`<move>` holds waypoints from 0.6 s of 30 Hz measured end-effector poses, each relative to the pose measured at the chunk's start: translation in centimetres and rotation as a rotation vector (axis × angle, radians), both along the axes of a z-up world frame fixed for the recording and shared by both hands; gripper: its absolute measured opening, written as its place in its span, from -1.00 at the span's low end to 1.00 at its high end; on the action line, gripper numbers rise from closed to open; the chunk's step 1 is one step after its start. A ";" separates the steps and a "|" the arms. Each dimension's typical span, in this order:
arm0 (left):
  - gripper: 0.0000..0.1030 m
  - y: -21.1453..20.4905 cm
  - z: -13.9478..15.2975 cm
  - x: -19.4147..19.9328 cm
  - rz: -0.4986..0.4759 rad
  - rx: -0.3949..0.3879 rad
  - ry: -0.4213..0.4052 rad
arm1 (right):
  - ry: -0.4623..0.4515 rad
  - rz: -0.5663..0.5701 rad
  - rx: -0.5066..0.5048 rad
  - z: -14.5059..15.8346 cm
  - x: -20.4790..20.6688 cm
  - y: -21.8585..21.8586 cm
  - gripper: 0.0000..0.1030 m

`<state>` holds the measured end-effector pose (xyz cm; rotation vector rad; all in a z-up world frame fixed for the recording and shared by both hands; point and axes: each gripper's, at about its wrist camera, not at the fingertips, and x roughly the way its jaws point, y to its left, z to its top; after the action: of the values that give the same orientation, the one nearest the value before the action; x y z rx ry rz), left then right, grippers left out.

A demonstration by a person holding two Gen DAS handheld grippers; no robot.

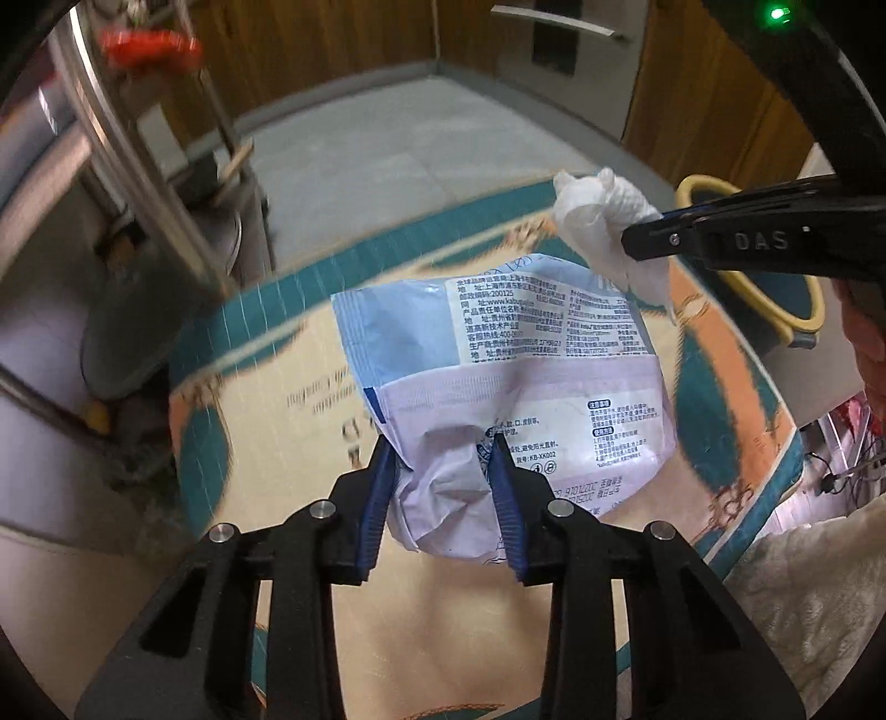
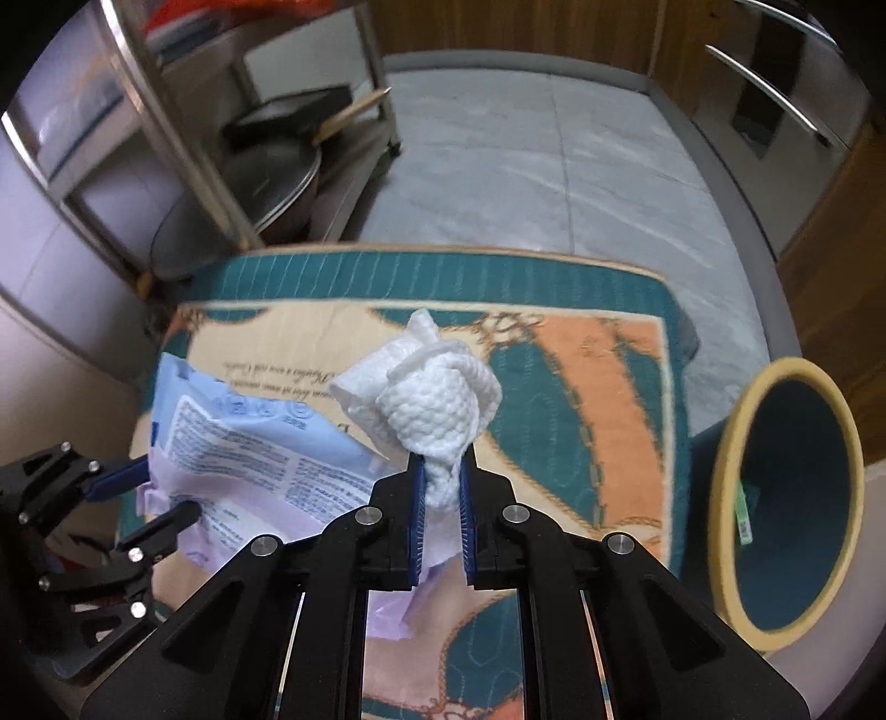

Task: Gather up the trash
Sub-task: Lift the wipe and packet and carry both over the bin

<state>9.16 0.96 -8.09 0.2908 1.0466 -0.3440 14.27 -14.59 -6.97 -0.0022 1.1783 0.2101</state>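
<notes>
Wet-wipe packet (image 1: pixel 498 387), light and crinkly, was clamped at its crumpled edge by the left gripper (image 1: pixel 443 487); the right gripper (image 2: pixel 443 487) pinched a soft tissue wad (image 2: pixel 437 410).

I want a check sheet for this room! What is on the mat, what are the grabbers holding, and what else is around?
Surface: teal, orange and cream patterned mat on a grey floor.
Job's things: crumpled blue and lilac plastic wrapper; wadded white paper towel; teal bin with yellow rim beside the mat.
Clutter: nothing seen.
Grippers: left gripper shut on the wrapper; right gripper shut on the towel.
Cables: thin black wires at right edge.
Surroundings: metal rack with pans; wooden cabinets.
</notes>
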 end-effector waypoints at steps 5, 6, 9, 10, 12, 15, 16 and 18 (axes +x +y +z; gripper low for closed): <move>-0.34 -1.5 1.9 -1.3 -0.038 0.037 -0.086 | -0.040 -0.049 0.017 1.6 -0.8 -2.5 -0.77; -0.34 -1.7 2.2 -1.3 -0.036 0.039 -0.098 | -0.048 -0.062 0.020 1.9 -1.0 -3.2 -0.77; -0.34 -1.4 2.9 -1.0 -0.019 0.026 -0.115 | -0.067 -0.089 0.036 2.7 -1.5 -4.7 -0.77; -0.34 -1.4 3.1 -1.0 -0.013 0.025 -0.122 | -0.076 -0.097 0.032 2.9 -1.7 -5.3 -0.77; -0.34 -1.0 3.7 -0.7 0.014 0.012 -0.135 | -0.082 -0.110 0.024 3.2 -2.0 -6.0 -0.77; -0.34 -0.6 4.1 0.0 0.052 -0.025 -0.139 | -0.086 -0.121 0.005 3.4 -2.5 -6.9 -0.77; -0.34 -0.5 4.3 0.2 0.069 -0.042 -0.142 | -0.087 -0.123 -0.003 3.5 -2.7 -7.3 -0.77; -0.34 -0.4 4.6 0.5 0.078 -0.054 -0.150 | -0.087 -0.125 -0.011 3.5 -3.0 -7.7 -0.77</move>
<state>9.67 0.61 -3.51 0.2236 0.8977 -0.2754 11.27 -22.31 -3.46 0.0519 1.0892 0.0920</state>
